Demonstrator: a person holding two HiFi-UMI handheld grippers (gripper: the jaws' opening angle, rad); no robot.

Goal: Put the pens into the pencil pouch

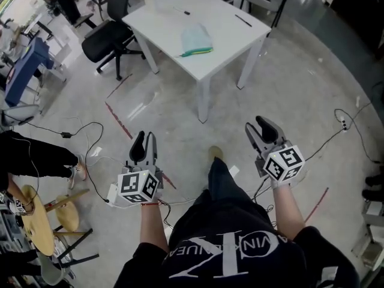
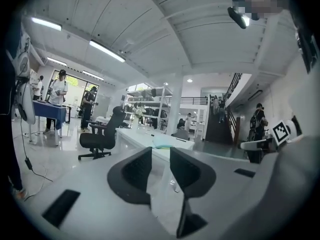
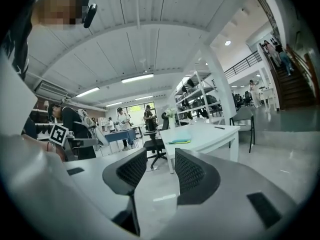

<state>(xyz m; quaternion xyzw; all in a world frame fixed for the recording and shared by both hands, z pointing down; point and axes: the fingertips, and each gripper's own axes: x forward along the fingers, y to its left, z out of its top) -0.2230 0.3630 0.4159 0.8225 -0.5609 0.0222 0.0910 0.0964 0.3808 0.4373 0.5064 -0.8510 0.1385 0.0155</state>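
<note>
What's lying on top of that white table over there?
A light teal pencil pouch lies on the white table. One pen lies beyond it, and a second pen lies near the right edge. The pouch's inside is not visible.

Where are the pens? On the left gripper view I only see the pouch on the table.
Observer: Head view shows two on the table: a pen near its right edge, a second pen beyond the pencil pouch.
Operator: Is my other hand carrying anything?
Observer: No. The right gripper is open, nothing between its jaws.
Operator: Anything underfoot ahead?
Observer: A red tape line lies on the floor, just ahead-left of the left gripper.
</note>
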